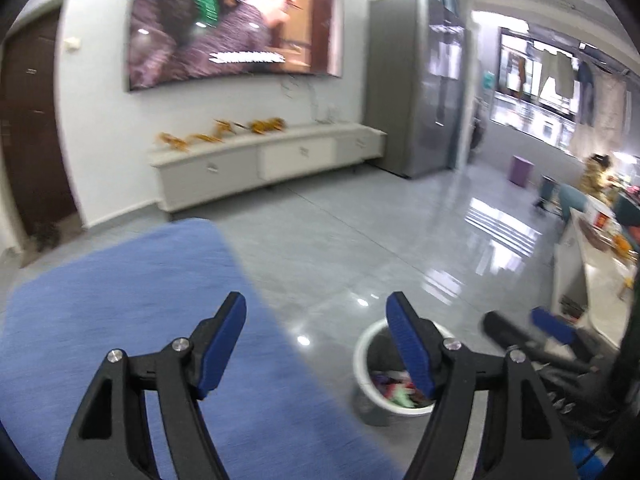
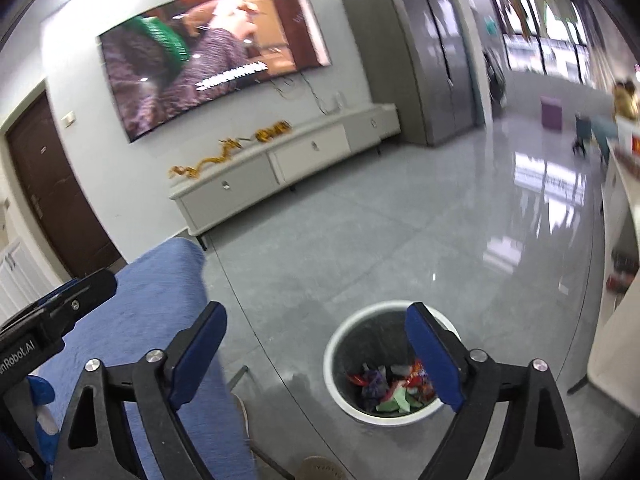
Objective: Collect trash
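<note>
Trash looks binned, both my grippers empty.
My left gripper [image 1: 316, 344] and right gripper [image 2: 316, 354] gape with nothing between them; the wrappers [image 2: 394, 390] lie in the bin [image 2: 332, 354] near right; nothing loose in view.

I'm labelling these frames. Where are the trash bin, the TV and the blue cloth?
trash bin [image 2: 340, 344], right wrist view, white rim at left.
TV [image 1: 240, 28], left wrist view, screen centre.
blue cloth [image 1: 120, 280], left wrist view, middle of its surface.

The right gripper [image 2: 316, 320] hangs above the floor with jaws spread wide and nothing between them. Below sits a white bin [image 2: 340, 372] holding crumpled wrappers [image 2: 390, 388], beside a blue cloth [image 2: 160, 292]. The left gripper [image 2: 60, 306] pokes in at the left edge.
</note>
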The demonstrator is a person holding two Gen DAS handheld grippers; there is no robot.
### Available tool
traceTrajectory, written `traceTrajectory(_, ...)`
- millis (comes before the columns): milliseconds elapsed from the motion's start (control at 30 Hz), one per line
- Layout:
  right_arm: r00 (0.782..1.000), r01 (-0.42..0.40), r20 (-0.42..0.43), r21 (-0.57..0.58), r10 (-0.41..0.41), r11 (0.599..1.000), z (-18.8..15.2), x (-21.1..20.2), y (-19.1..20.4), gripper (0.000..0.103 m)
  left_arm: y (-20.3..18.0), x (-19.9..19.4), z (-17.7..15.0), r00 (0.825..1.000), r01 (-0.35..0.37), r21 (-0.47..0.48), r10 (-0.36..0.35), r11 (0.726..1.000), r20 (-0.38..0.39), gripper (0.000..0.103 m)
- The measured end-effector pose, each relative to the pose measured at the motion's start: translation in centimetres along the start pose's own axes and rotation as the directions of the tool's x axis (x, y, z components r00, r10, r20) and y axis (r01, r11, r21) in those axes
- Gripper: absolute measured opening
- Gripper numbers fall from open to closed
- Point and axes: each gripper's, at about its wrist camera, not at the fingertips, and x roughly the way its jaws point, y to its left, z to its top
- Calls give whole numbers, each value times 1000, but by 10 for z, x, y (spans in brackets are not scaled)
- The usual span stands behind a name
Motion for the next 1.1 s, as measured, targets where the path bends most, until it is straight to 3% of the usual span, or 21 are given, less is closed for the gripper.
traceTrajectory(133,998,-11,63,-74,16,997,-3,-26,50,95,43,-45,-9,992,-109,-30,111,994,58,71)
traceTrajectory(233,995,1,100,-142,13,990,-8,-37,81,95,71,-77,-18,974,-192,-61,198,979,111,72)
traceTrajectory(400,988,-6,149,-212,39,977,-21,-51,115,100,108,-111,-41,933,-304,-125,322,944,159,87)
traceTrajectory(633,982,-4,178,-290,58,957,-35,-57,142,103,127,-134,-67,898,-386,-150,408,910,167,101)
traceTrajectory(967,973,52,231,-299,20,953,-37,-63,136,103,110,-131,-58,893,-389,-154,413,908,181,103)
traceTrajectory(1100,973,62,230,-291,7,955,-39,-59,130,103,106,-120,-57,901,-378,-151,400,914,169,103)
